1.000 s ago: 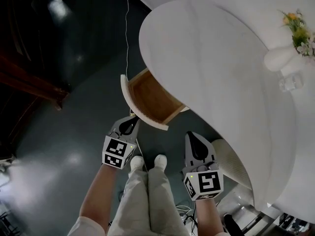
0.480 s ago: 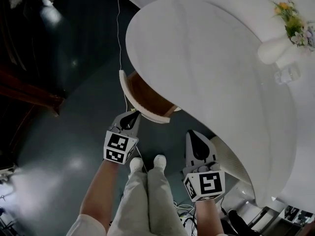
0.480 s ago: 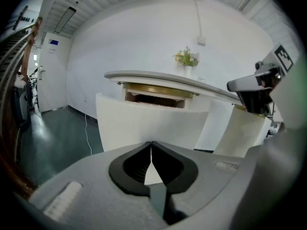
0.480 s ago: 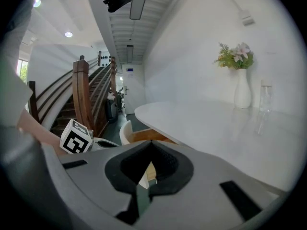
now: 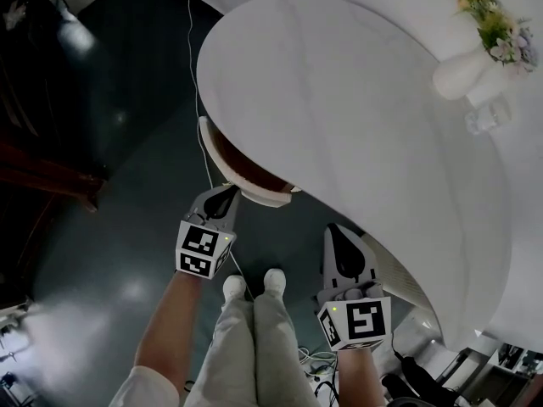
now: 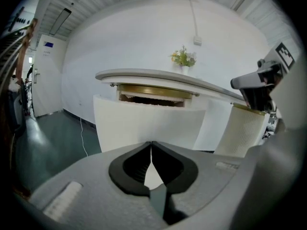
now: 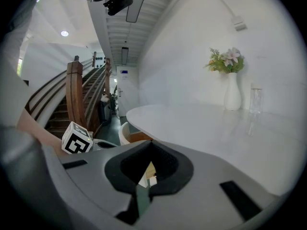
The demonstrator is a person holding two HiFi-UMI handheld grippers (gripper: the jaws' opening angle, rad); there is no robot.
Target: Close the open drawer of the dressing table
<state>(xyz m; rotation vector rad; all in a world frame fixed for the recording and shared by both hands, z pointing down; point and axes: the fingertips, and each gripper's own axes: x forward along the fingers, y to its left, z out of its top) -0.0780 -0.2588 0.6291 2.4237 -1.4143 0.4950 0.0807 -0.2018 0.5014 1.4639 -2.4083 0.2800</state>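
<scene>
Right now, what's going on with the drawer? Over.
Left gripper shut, tips at drawer front. Right gripper shut, empty, held back. Drawer partly open. Nothing seen blocking it.

I see the top of the dressing table (image 5: 356,117) as smooth, faintly glossy white, the drawer (image 5: 246,172) under its edge matt white on the curved front and brown, wood-like inside, the floor (image 5: 102,227) beneath it dark and shiny with glare, and the vase (image 5: 458,75) on it smooth white.
</scene>
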